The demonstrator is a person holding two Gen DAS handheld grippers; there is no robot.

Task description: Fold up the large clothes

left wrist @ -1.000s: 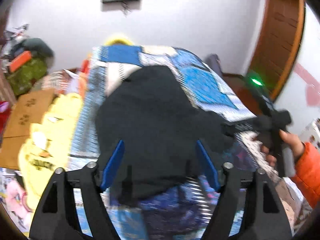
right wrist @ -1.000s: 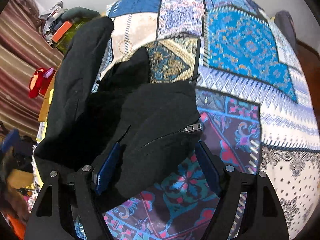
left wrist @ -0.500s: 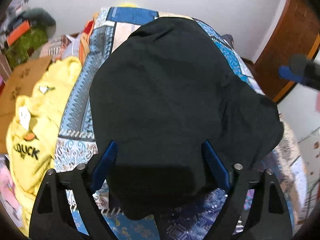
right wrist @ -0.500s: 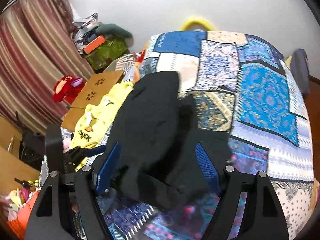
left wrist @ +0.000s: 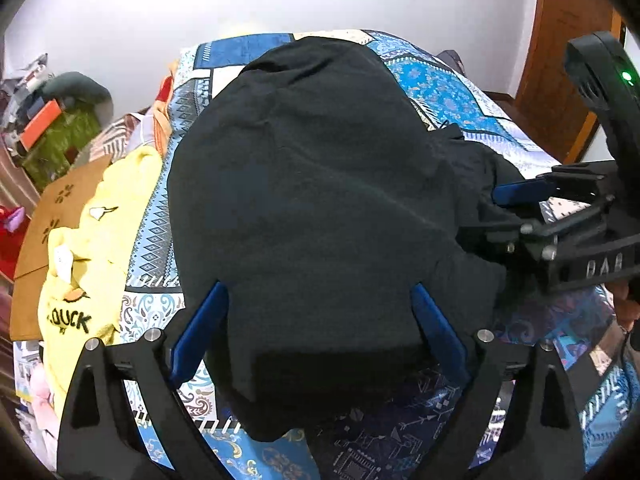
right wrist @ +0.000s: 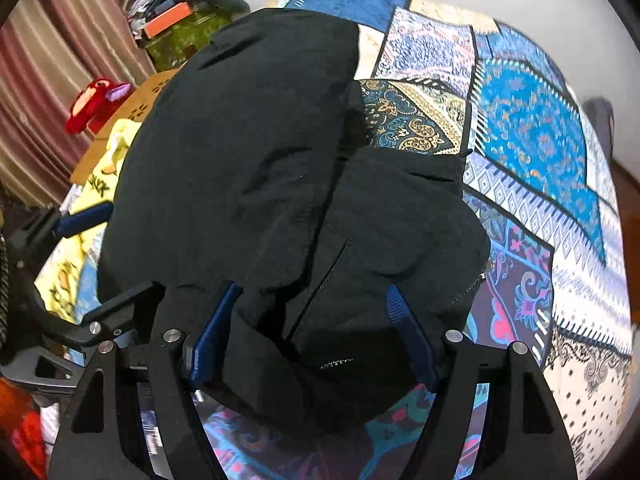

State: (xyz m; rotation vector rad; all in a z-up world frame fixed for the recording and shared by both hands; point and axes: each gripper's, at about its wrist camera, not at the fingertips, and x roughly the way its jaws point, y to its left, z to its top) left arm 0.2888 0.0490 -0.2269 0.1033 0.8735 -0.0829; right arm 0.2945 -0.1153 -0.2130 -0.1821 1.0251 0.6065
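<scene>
Now flatten the black jacket [left wrist: 320, 200] on the bed [right wrist: 540, 140].
Your left claw [left wrist: 320, 332] and right claw [right wrist: 312, 324] are both spread, gripping nothing; square the bunched right side before folding.

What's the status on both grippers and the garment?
Left gripper open, right gripper open, both over cloth. Large black zip-up jacket lying bunched on the patterned patchwork bedspread, not yet folded flat. Yellow duck-print garment beside the bed edge, not in the way.
</scene>
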